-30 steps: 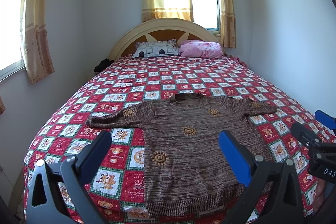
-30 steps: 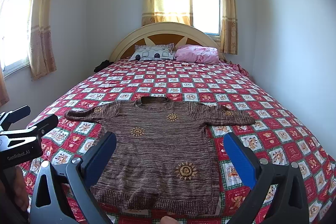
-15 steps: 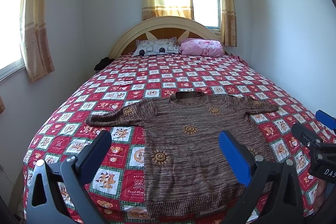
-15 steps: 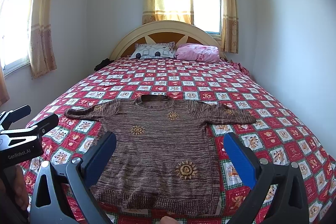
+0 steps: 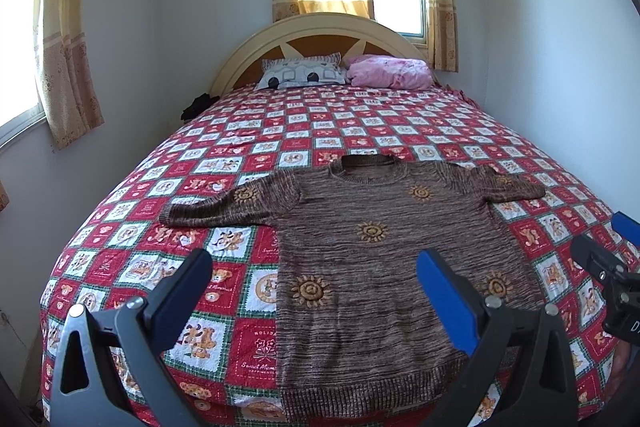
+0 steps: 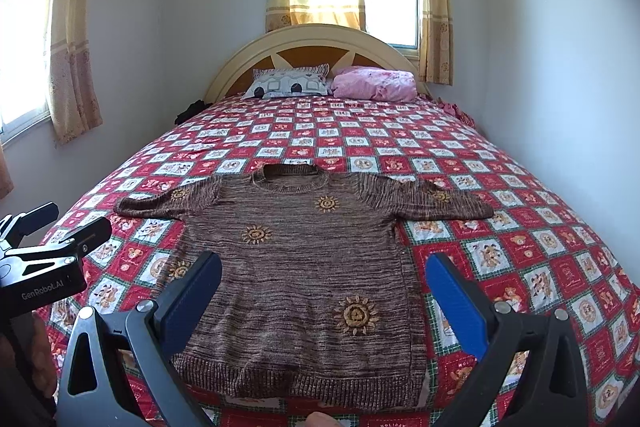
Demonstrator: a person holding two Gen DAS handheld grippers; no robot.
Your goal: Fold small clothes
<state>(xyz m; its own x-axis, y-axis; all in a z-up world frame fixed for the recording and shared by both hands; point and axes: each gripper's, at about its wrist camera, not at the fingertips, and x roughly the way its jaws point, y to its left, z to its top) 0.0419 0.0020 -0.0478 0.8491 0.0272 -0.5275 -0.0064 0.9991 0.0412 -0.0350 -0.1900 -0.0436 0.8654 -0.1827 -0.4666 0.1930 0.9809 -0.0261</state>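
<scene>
Both views sit a touch lower than a sec ago, headboard (image 6: 316,45) and pillows sliding down-frame; nothing on the bed has shifted. Bed (image 5: 360,131) w/ red-and-white checked quilt fills the room, curtained windows behind and to the left. Brown sweater (image 5: 372,259) lies flat, front up, on the near half of the quilt, sleeves spread out to both sides, hem near the foot edge, neck toward the headboard. Patterned pillow (image 6: 290,85) and pink bundle (image 6: 374,85) sit side by side at the head end. Left gripper (image 5: 312,291) hangs above the sweater's left-bottom area, jaws spread wide, touching nothing. Right gripper (image 6: 322,293) hangs over the sweater's lower part, jaws also spread wide, empty. Each gripper shows at the edge of the other's view.
</scene>
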